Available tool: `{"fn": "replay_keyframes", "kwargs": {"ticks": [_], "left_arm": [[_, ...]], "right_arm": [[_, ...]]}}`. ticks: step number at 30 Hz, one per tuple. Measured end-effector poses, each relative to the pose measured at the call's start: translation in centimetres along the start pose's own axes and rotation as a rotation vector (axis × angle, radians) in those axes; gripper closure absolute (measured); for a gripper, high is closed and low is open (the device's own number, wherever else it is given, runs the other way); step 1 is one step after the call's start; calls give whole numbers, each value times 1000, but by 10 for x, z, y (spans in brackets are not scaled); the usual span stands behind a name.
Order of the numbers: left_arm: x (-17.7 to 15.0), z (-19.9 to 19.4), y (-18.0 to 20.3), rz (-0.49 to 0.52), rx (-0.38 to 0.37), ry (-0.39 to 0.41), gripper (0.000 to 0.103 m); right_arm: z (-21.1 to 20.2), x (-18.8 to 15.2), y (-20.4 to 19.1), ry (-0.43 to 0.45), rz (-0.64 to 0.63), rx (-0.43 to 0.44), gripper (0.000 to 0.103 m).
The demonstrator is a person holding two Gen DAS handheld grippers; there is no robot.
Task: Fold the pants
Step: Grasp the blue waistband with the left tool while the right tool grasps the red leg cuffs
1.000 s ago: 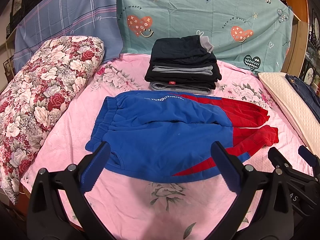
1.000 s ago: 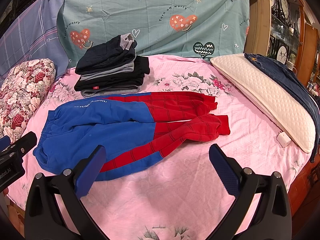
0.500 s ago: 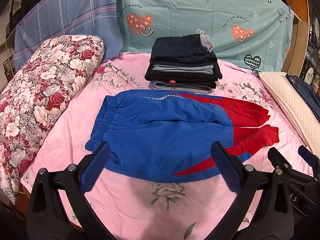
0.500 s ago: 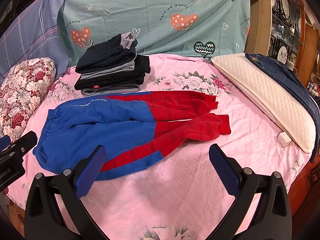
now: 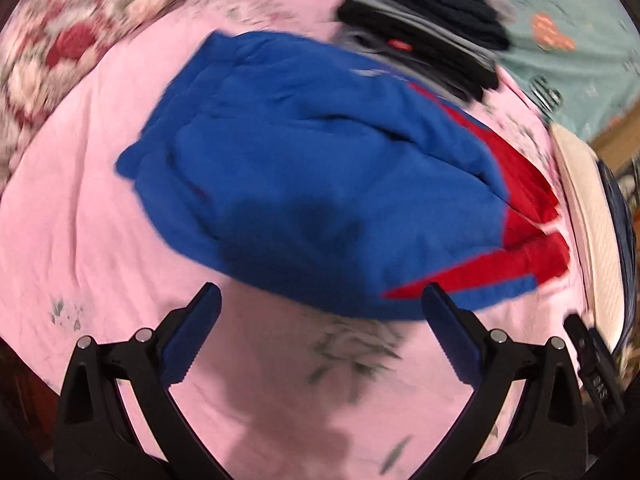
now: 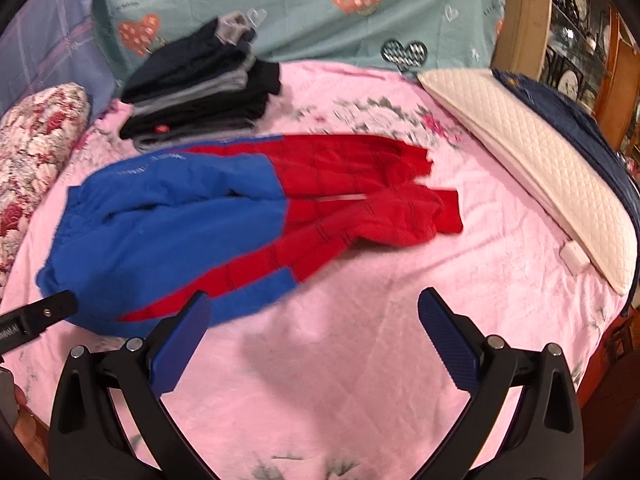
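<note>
**Both grippers poised at the near hem of the pants**

While neither tool grips anything, the left gripper hangs with its blue pads spread wide, and the pants lie just beyond them, near edge closest. The right gripper is likewise parted and empty. The pants run crosswise to both: blue waist toward the floral pillow, red legs away from it. The left looks nearer.

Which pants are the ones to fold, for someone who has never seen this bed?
On the pink bedsheet, look in front of the dark stack of folded clothes. The pants lie spread flat there, unfolded, the only blue and red garment on the bed.
</note>
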State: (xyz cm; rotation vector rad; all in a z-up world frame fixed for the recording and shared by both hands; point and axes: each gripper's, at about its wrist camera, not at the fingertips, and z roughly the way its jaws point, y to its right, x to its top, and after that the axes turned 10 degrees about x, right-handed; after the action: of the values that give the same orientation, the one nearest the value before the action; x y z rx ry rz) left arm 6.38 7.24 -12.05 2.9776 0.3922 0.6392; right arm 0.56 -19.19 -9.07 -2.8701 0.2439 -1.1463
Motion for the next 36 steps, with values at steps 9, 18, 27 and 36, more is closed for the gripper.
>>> {"fn": "replay_keyframes", "kwargs": {"ticks": [9, 18, 27, 36], "left_arm": [[42, 48, -99, -341, -161, -85, 12], [49, 54, -117, -404, -161, -29, 95], [44, 42, -146, -414, -127, 34, 95], [49, 47, -135, -341, -39, 30, 95]], "right_arm": [[4, -10, 38, -28, 109, -33, 1], [-9, 1, 75, -8, 136, -78, 1], [-2, 43, 137, -57, 234, 114, 1], [76, 54, 147, -234, 314, 233, 1]]}}
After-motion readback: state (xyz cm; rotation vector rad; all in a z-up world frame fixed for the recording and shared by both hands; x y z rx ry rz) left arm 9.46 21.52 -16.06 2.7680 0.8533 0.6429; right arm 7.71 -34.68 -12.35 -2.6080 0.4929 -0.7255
